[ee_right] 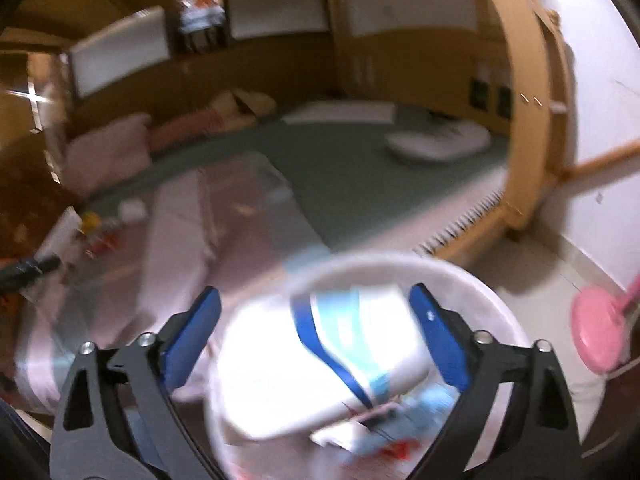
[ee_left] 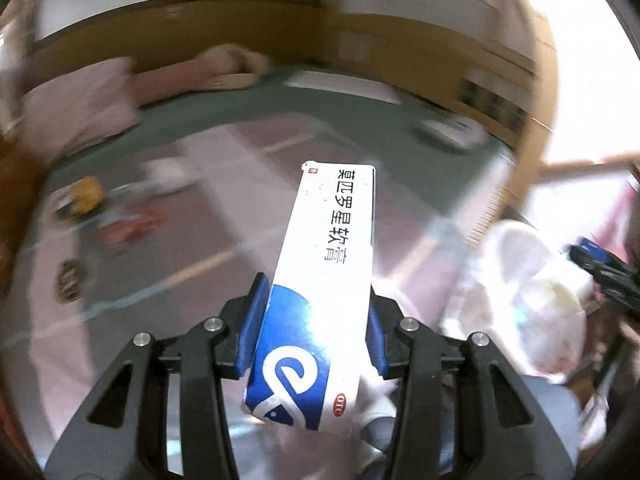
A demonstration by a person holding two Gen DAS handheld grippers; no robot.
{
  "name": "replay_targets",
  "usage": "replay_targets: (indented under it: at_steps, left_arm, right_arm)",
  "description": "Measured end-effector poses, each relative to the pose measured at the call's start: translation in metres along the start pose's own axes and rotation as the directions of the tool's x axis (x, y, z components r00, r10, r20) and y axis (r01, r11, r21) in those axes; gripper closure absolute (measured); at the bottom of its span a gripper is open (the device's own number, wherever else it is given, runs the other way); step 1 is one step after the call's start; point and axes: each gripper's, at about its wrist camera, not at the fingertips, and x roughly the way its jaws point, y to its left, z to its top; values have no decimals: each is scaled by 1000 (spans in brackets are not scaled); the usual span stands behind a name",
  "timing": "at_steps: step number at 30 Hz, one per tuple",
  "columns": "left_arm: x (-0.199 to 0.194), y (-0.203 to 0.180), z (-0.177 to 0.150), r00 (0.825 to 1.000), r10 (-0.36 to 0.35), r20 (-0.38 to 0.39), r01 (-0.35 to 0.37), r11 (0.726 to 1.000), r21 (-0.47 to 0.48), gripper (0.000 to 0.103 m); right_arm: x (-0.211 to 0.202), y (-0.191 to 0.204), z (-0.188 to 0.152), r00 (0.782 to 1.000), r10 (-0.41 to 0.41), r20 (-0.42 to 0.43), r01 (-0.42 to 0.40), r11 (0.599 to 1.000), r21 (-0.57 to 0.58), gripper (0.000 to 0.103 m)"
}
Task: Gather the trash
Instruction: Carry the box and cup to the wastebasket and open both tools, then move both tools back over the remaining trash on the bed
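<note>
My left gripper [ee_left: 316, 324] is shut on a white and blue ointment box [ee_left: 332, 240], whose long side points away from me between the blue pads [ee_left: 254, 320]. A white round bin [ee_left: 528, 292] stands to its right. In the right wrist view my right gripper [ee_right: 316, 336] is open wide above the bin's rim [ee_right: 480, 280]. A blurred white and blue packet [ee_right: 360, 352] lies between the spread pads [ee_right: 440, 336], over the bin's mouth, and neither pad presses on it. More trash shows inside the bin below it.
A glass table [ee_left: 208, 240] carries small yellow litter [ee_left: 84, 196] and red litter [ee_left: 128, 228] at its left. Behind it lies a bed with a green sheet [ee_right: 360, 168], pink pillows [ee_right: 108, 152] and a wooden frame [ee_right: 532, 128]. A pink round base [ee_right: 596, 328] stands on the floor at the right.
</note>
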Motion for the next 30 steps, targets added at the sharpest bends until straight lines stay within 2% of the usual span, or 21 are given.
replay_targets:
  at_steps: [1, 3, 6, 9, 10, 11, 12, 13, 17, 20, 22, 23, 26, 27, 28, 30]
  left_arm:
    - [2, -19, 3, 999, -32, -9, 32, 999, 24, 58]
    - [9, -65, 14, 993, -109, -37, 111, 992, 61, 58]
    - [14, -130, 28, 974, -217, -69, 224, 967, 125, 58]
    - [23, -190, 35, 939, -317, -132, 339, 917, 209, 55]
    - [29, -209, 36, 931, -325, -166, 358, 902, 239, 32]
    - [34, -219, 36, 932, -316, -177, 353, 899, 257, 20]
    - [35, -223, 36, 936, -308, -168, 344, 901, 265, 13]
    - [36, -223, 37, 941, -300, -156, 333, 905, 265, 13]
    - [34, -176, 44, 958, -260, -119, 277, 946, 166, 11]
    - [14, -105, 47, 990, -135, -50, 139, 987, 82, 9]
    - [2, -61, 49, 998, -60, -15, 61, 998, 28, 7]
    - [-9, -25, 48, 1000, 7, 7, -7, 1000, -21, 7]
    - [-34, 42, 41, 987, 157, 34, -152, 982, -110, 6]
    - [-46, 69, 36, 973, 228, 41, -220, 966, -138, 5]
    - [-51, 85, 36, 963, 266, 42, -257, 955, -151, 4]
    - [-69, 125, 25, 927, 371, 46, -355, 912, -206, 4]
  right_arm:
    - [-4, -7, 1, 1000, -2, 9, 2, 1000, 27, 4]
    - [-28, -28, 8, 995, 1, 99, -14, 992, 127, 4]
    - [-75, -62, 23, 965, 10, 263, -82, 961, 263, 3]
    - [-104, -67, 31, 940, 23, 339, -124, 952, 280, 3]
    - [-114, -64, 35, 932, 28, 362, -131, 956, 264, 3]
    - [-118, -61, 36, 929, 33, 368, -134, 958, 253, 3]
    - [-121, -58, 38, 927, 43, 372, -141, 961, 240, 3]
    - [-123, -55, 39, 926, 61, 372, -153, 963, 223, 3]
    - [-113, -27, 46, 934, 118, 338, -175, 974, 143, 3]
    - [-97, 8, 49, 939, 182, 293, -212, 974, 73, 3]
    - [-82, 42, 54, 938, 237, 252, -250, 968, 19, 3]
    - [-74, 63, 57, 935, 267, 231, -271, 962, -15, 3]
    - [-50, 133, 65, 919, 363, 154, -347, 930, -117, 3]
    - [-44, 155, 68, 913, 387, 129, -368, 918, -148, 3]
    - [-37, 183, 70, 904, 415, 99, -394, 901, -184, 3]
    - [-29, 233, 72, 883, 466, 64, -438, 864, -249, 3]
